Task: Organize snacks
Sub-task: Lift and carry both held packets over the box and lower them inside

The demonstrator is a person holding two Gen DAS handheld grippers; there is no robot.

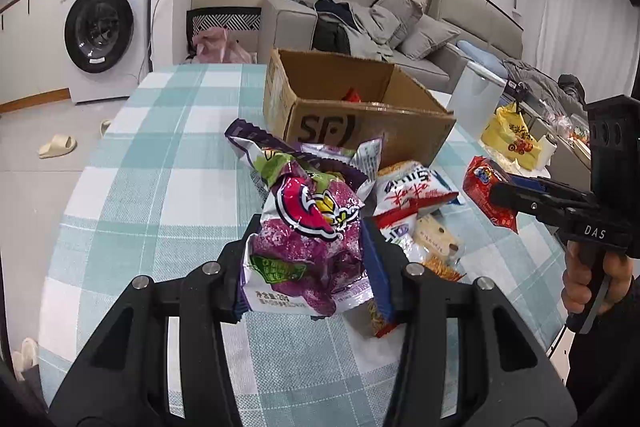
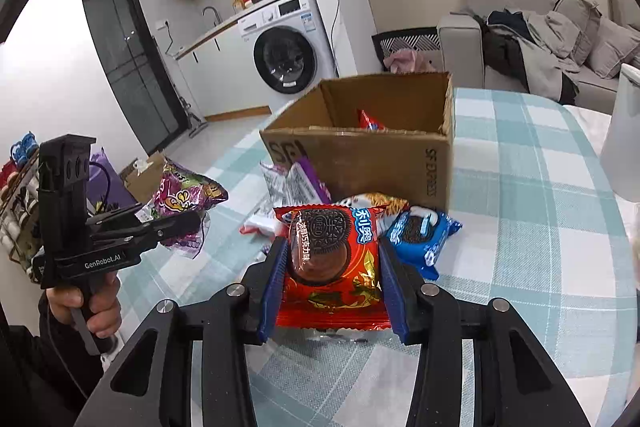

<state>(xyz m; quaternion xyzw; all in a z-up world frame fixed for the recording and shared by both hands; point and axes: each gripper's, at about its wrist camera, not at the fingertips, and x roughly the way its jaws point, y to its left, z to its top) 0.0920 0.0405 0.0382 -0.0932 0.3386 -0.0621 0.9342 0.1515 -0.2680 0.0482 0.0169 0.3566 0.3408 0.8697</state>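
Note:
My left gripper [image 1: 313, 227] is shut on a crumpled purple snack packet [image 1: 308, 247], held above the table. In the right wrist view that left gripper [image 2: 194, 223] shows at the left with the purple packet [image 2: 188, 195] in it. My right gripper [image 2: 332, 245] is shut on a red chocolate-biscuit packet [image 2: 332, 267]; the left wrist view shows the right gripper [image 1: 500, 193] with that red packet [image 1: 486, 189]. An open cardboard box [image 1: 360, 131] [image 2: 360, 159] stands behind both and holds a red packet [image 2: 370, 121]. Loose snacks lie before it, among them a blue biscuit packet [image 2: 424, 231] and a white-and-red packet [image 1: 412, 187].
The table wears a teal check cloth [image 1: 160, 155] [image 2: 520, 187]. A white container [image 1: 476, 99] [image 2: 624, 131] stands at the right of the box. A yellow bag [image 1: 512, 139] lies beyond the table's right edge. A washing machine [image 1: 100, 31] and a sofa [image 1: 400, 27] are behind.

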